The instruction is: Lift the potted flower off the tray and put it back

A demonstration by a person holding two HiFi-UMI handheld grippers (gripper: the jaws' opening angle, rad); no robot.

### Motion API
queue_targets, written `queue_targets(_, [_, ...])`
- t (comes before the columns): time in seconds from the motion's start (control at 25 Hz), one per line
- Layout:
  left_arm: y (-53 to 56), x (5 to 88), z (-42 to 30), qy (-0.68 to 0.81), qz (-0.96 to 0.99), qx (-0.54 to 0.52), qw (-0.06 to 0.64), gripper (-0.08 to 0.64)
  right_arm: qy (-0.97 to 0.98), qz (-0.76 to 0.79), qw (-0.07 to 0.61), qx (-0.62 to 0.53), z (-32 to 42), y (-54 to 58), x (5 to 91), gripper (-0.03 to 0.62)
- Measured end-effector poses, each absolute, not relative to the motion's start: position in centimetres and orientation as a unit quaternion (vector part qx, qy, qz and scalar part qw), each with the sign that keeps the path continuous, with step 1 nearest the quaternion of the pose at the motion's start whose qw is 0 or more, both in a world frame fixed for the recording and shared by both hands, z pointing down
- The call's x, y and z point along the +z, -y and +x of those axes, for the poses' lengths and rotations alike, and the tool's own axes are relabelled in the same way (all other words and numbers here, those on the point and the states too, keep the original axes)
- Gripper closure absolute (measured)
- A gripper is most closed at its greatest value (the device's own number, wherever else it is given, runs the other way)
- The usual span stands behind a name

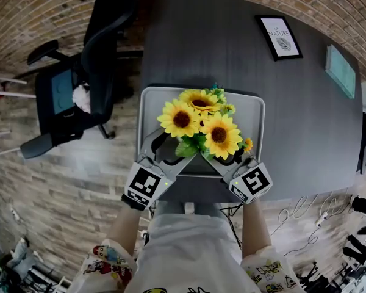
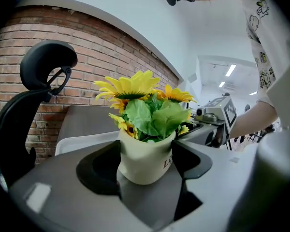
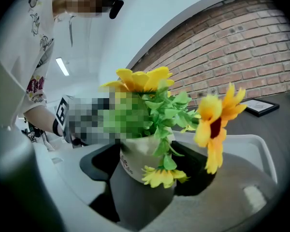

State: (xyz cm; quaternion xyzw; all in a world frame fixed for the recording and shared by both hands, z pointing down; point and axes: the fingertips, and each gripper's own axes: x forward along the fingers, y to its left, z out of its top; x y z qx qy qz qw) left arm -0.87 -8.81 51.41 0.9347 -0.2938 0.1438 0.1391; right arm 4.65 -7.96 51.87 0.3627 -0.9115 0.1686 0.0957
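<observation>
A cream flower pot (image 2: 145, 161) of yellow sunflowers (image 1: 198, 121) stands over the near half of the white tray (image 1: 147, 102). My left gripper (image 1: 171, 148) comes in from the near left. Its black pads (image 2: 99, 166) lie against both sides of the pot. My right gripper (image 1: 229, 154) comes in from the near right, and the pot (image 3: 135, 158) sits between its jaws too. One pad (image 3: 104, 166) touches the pot; leaves and a drooping flower hide the other. Whether the pot's base rests on the tray I cannot tell.
The tray lies on a dark table (image 1: 293, 139) near its front edge. A framed picture (image 1: 279, 36) and a pale green card (image 1: 340, 71) lie at the table's far right. A black office chair (image 1: 79, 84) stands to the left. Cables (image 1: 311, 218) trail on the floor at right.
</observation>
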Motion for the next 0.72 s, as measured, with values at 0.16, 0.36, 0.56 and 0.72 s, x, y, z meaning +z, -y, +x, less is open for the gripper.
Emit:
queue_targets(0.16, [8.5,51.5,-1.0,0.292,0.935,0.146,0.135,0.213,0.908,0.369,0.096,0.172,4.5,7.6,52.1,0.261])
queue_targets(0.36, [8.1,52.1,-1.2,0.292,0.934,0.150,0.140,0.218,0.904,0.375,0.100,0.177,4.5,7.2,52.6,0.262])
queue_targets(0.56, [8.0,52.4,-1.4,0.298,0.932,0.144,0.151,0.225,0.903,0.376,0.102,0.181,4.4,7.1,52.9,0.262])
queue_targets(0.72, [7.8,52.5,-1.5,0.299,0.930,0.140,0.161,0.242,0.899,0.382,0.100,0.189,4.5,7.1,53.0,0.267])
